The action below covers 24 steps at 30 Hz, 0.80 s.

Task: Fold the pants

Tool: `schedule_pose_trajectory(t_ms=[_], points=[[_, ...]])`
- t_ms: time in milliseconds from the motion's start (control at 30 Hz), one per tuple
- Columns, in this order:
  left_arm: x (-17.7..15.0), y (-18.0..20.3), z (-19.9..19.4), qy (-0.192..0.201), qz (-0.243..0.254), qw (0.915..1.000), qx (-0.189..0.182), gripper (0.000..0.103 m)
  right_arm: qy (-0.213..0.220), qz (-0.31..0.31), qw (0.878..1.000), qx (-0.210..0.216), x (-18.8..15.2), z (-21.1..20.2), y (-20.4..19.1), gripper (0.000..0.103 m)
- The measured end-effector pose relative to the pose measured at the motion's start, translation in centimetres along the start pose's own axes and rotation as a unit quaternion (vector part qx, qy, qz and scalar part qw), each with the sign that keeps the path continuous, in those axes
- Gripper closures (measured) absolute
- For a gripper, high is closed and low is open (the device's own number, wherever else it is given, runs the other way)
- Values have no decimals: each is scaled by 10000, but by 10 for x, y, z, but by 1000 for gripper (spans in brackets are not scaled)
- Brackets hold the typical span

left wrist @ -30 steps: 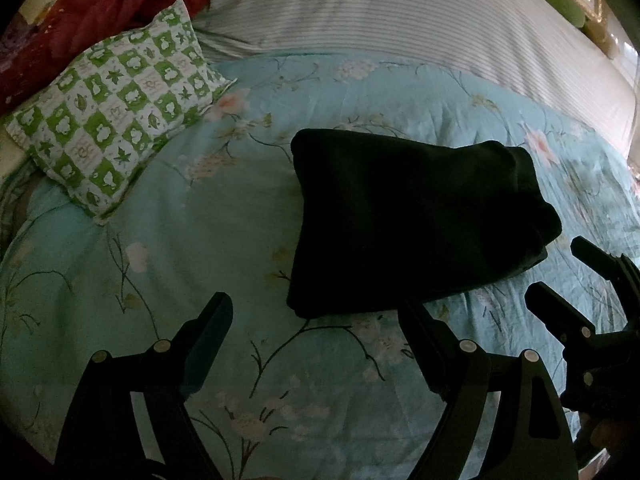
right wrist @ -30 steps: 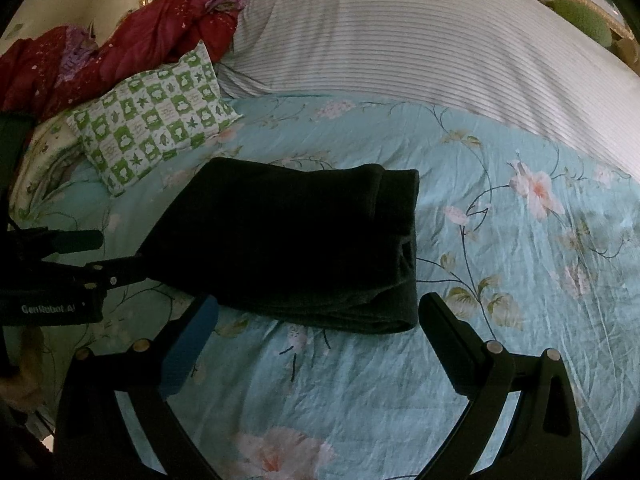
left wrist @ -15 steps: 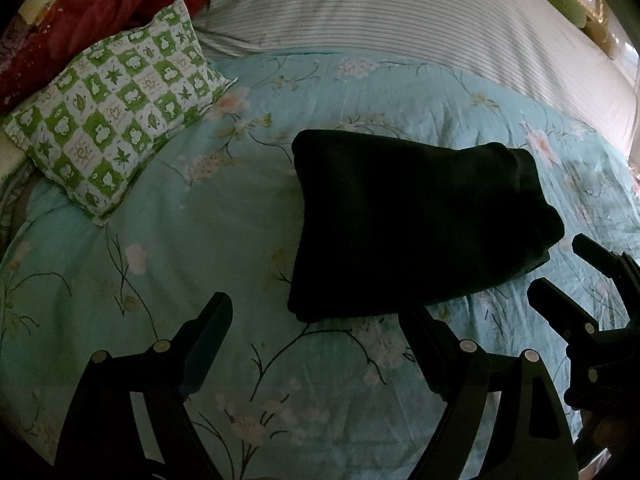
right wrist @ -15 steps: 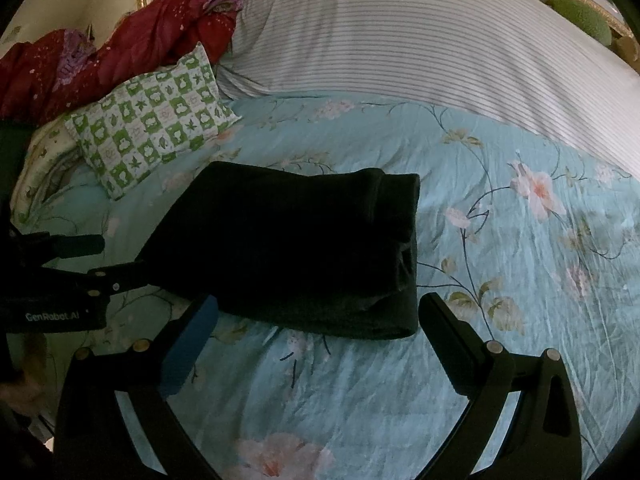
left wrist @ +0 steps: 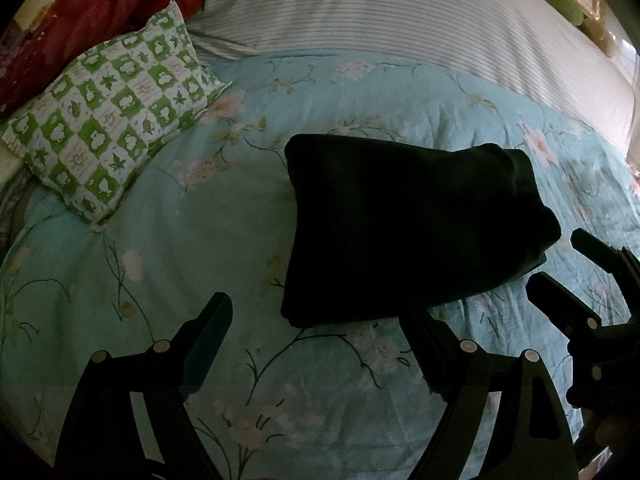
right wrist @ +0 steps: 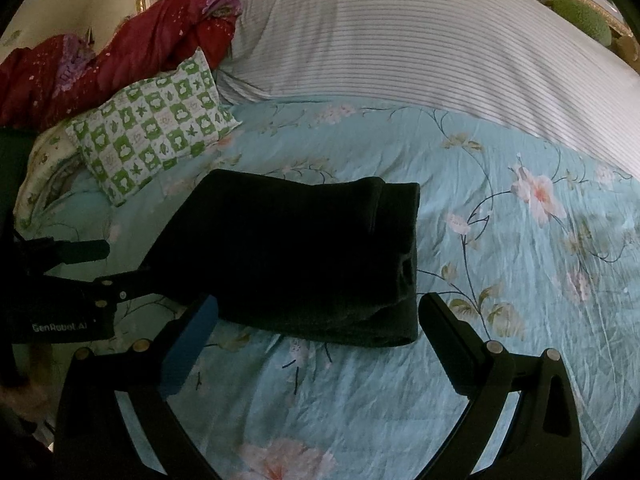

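While both tools hover low over the bed, L gripper (left wrist: 320, 328) has jaws spread wide, nothing between them; R gripper (right wrist: 316, 320) likewise spread, empty. Pants (right wrist: 296, 256) lie folded into a dark rectangular stack on the teal floral quilt (right wrist: 500, 280), just beyond both sets of fingertips, not touched. Farther back, left: green-checked pillow (left wrist: 108, 132), w/ red blanket (right wrist: 132, 52) behind it. Striped sheet (left wrist: 400, 16) at far end.
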State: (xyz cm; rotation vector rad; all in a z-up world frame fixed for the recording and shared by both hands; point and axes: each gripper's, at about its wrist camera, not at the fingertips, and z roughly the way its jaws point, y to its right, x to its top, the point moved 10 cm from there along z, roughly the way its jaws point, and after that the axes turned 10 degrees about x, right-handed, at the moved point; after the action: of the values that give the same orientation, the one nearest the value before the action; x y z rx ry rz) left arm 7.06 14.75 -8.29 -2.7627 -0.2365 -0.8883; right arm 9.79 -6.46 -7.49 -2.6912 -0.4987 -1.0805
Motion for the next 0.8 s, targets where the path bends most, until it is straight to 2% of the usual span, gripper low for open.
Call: schedule_pose_trajectory(t_ms=[300,800], points=[[0,2,-1,3,27,10000,33,17,22,24,10000,12,3,0,1,3],[17,2,-7,188,12,9998,57,17,82,123,9999,54,13,-4,6,3]])
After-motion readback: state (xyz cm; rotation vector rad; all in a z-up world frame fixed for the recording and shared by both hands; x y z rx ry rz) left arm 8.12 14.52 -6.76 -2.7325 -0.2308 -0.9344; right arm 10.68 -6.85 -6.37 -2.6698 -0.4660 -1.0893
